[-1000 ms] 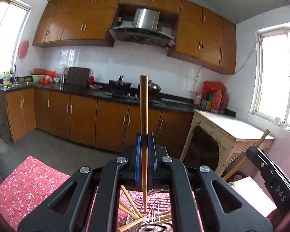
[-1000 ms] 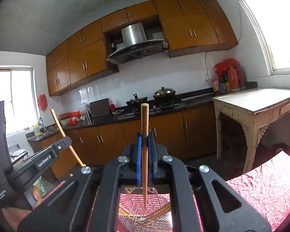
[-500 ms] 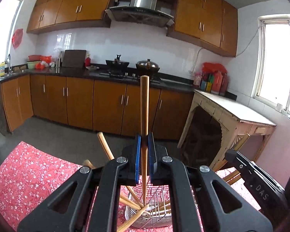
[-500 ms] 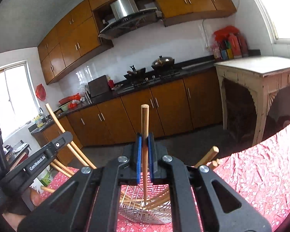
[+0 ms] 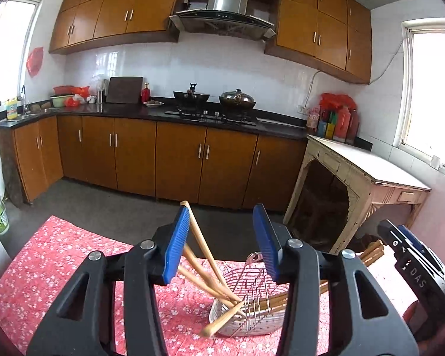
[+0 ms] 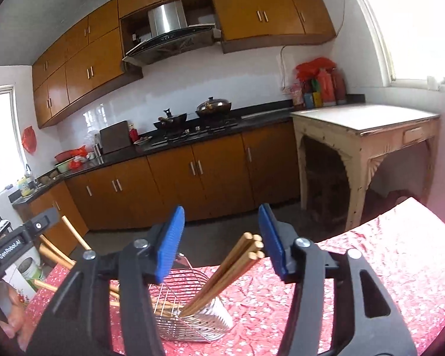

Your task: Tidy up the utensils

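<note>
Left wrist view: left hand-held gripper [image 5: 224,238] is seen spread wide, nothing gripped, above the silver wire basket [image 5: 249,311]. Brown wooden chopsticks [image 5: 206,262] are leaned inside the basket on the red floral-clothed desk [image 5: 59,267].

Right wrist view: right hand-held gripper [image 6: 221,238] is likewise wide open and empty, above the basket [image 6: 190,317]; chopsticks [image 6: 228,273] are fanned out of it.

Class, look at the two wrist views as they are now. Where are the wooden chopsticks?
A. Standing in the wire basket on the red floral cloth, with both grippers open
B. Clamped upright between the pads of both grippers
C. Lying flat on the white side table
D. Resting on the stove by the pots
A: the chopsticks lean in the wire basket on the red floral cloth, while the left gripper and right gripper both stand open, holding nothing.
</note>
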Demonstrator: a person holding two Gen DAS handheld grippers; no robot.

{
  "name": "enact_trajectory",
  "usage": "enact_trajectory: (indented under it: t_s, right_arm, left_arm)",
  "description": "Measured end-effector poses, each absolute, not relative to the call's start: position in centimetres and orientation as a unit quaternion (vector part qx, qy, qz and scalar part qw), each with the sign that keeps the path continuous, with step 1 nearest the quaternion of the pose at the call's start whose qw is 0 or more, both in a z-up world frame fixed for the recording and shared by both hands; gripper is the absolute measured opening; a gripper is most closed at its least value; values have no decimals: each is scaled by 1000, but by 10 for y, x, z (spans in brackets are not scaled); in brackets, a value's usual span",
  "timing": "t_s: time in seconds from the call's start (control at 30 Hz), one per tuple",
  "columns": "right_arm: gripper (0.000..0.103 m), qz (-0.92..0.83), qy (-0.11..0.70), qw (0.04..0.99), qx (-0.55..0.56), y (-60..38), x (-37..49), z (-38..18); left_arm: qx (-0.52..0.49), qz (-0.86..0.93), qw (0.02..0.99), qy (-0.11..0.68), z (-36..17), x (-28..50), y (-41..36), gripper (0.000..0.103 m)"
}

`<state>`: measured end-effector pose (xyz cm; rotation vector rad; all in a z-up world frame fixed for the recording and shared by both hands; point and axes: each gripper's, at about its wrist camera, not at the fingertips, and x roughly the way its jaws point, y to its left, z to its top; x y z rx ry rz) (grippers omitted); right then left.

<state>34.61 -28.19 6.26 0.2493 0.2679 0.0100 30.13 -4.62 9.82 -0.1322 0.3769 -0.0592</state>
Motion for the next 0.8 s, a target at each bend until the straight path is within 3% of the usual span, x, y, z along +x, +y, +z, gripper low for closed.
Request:
enact_trajectory:
  t_s: [0.23, 0.4, 0.67, 0.8]
  right_arm:
    - [88, 3, 111, 988, 112, -286, 292, 67]
    - [98, 17, 97, 989, 111, -281, 249, 64]
    - [99, 22, 83, 992, 94, -262, 180, 46]
    - [99, 14, 69, 996, 64, -245, 149, 26]
  left_arm:
    - [-59, -31, 982, 176, 100, 256, -33, 65]
    - [-60, -37, 981, 183, 88, 222, -19, 82]
    - [-46, -37, 985, 159, 62, 159, -3, 101]
    - [-38, -36, 988, 146, 50, 130, 1, 101]
